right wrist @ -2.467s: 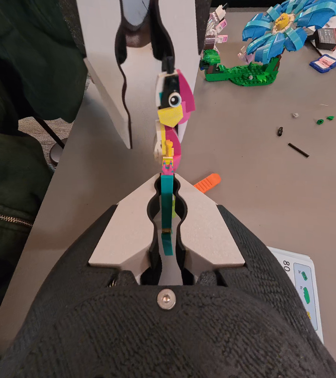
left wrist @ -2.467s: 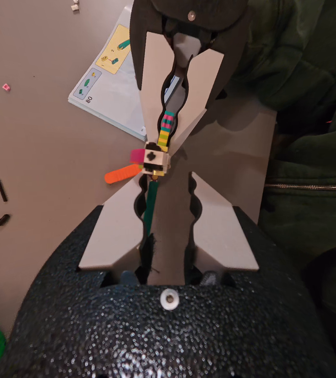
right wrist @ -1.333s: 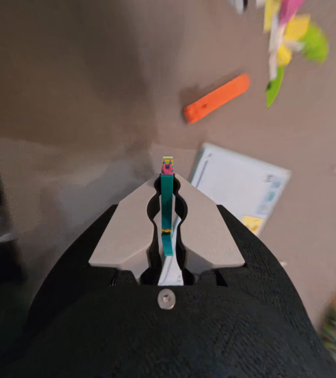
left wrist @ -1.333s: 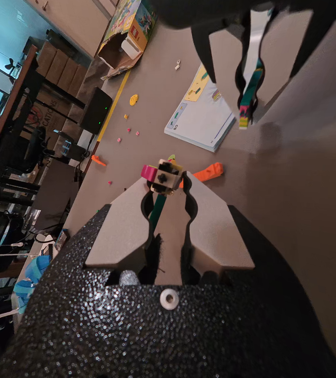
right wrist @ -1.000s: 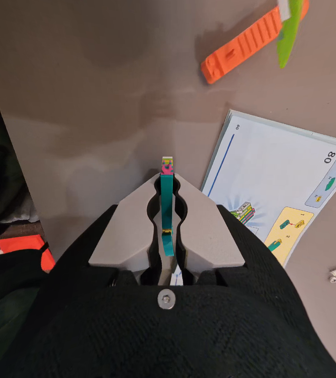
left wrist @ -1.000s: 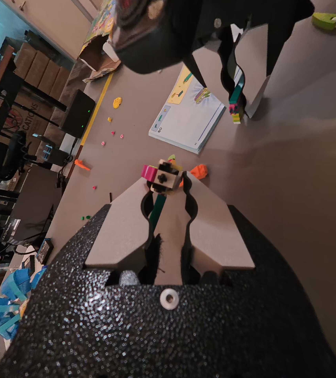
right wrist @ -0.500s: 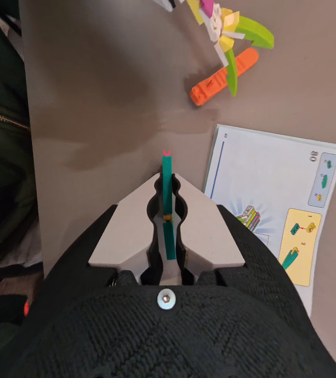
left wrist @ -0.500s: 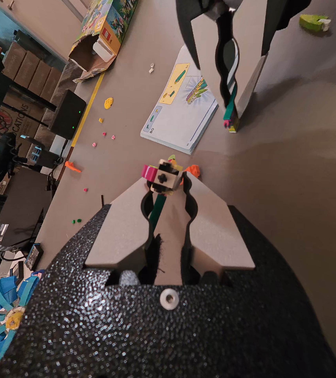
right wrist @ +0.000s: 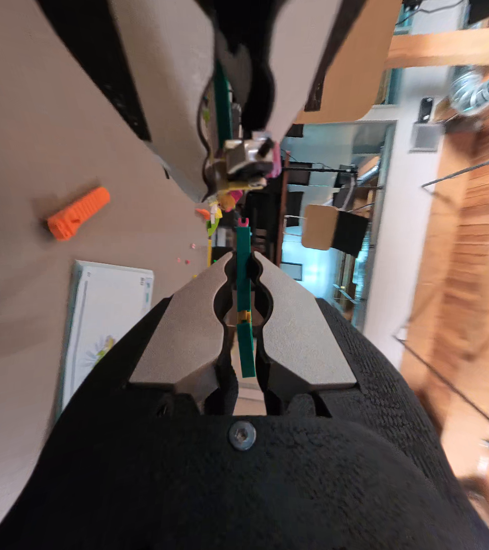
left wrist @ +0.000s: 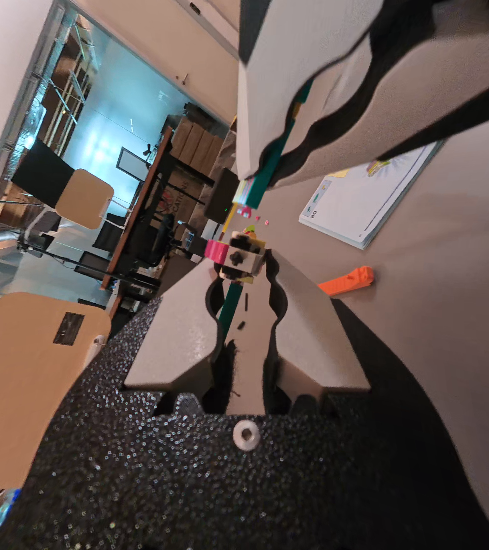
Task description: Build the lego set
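Note:
My left gripper (left wrist: 241, 268) is shut on the lego bird body (left wrist: 238, 257), a white and black block with pink and yellow parts and a dark green strip running back between the jaws. My right gripper (right wrist: 243, 256) is shut on a striped tail piece (right wrist: 243, 268), teal on its edge with a small pink clip at its tip. Both are raised and tilted on their sides above the grey table (left wrist: 415, 297). In the left wrist view the right gripper (left wrist: 256, 175) is at the top with the tail piece (left wrist: 253, 190) just above the bird. In the right wrist view the left gripper (right wrist: 237, 166) holds the bird (right wrist: 246, 160) just ahead of the tail's tip.
An orange brick separator (left wrist: 346, 281) (right wrist: 78, 212) lies on the table. The open instruction booklet (left wrist: 365, 196) (right wrist: 103, 309) lies beside it. Small pink bits (left wrist: 262, 220) are scattered farther off. Chairs and desks fill the room beyond the table's edge.
Both grippers have rolled onto their sides and come close together again. The tail piece, held apart over the booklet a moment ago, now points at the bird. Both grips are unchanged.

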Demonstrator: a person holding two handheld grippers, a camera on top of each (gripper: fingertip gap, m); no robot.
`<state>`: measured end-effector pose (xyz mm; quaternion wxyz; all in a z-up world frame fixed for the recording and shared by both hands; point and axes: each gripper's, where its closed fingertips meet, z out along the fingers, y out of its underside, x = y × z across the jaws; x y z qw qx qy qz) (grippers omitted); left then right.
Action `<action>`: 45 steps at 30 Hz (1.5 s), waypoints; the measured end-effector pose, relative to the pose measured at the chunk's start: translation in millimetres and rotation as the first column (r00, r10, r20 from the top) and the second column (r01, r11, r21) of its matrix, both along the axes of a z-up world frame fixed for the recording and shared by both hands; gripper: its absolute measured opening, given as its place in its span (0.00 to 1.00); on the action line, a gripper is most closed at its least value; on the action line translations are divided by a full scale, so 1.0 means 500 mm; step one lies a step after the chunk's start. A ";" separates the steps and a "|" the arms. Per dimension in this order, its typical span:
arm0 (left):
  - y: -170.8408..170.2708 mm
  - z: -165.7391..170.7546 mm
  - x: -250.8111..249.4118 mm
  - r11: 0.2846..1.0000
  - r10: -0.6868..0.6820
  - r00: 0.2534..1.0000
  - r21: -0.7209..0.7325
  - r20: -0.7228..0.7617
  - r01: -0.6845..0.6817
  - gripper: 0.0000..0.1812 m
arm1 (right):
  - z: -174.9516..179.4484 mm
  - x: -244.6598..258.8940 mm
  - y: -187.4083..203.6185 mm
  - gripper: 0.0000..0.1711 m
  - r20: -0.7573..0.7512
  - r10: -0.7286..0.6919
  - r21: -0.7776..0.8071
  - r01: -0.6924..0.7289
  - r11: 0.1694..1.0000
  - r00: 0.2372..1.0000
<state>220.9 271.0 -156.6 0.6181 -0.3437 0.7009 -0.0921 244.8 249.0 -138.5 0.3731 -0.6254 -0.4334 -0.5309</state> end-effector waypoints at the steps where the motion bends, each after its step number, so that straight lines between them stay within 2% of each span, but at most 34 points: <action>1: -0.001 0.003 -0.001 1.000 0.004 1.000 0.011 0.005 -0.004 0.13 | -0.001 -0.002 0.003 0.03 0.042 -0.005 0.004 0.005 1.000 0.999; 15: 0.000 -0.007 0.001 0.996 0.016 0.999 0.087 -0.035 -0.013 0.13 | -0.022 -0.007 0.008 0.03 0.144 0.048 -0.046 -0.042 0.998 0.988; 19: -0.001 -0.014 0.002 0.991 0.020 0.999 0.131 -0.050 -0.013 0.13 | -0.031 -0.006 0.007 0.03 0.124 0.065 -0.083 -0.055 0.995 0.990; 32: -0.009 -0.015 0.004 0.989 -0.020 0.999 0.143 -0.031 0.025 0.12 | -0.035 -0.006 0.005 0.03 0.149 0.102 -0.108 -0.086 0.990 0.984; 45: -0.008 -0.019 0.008 0.994 0.006 1.000 0.109 -0.028 -0.003 0.13 | -0.035 -0.002 0.007 0.03 0.235 0.043 -0.080 -0.025 0.996 0.971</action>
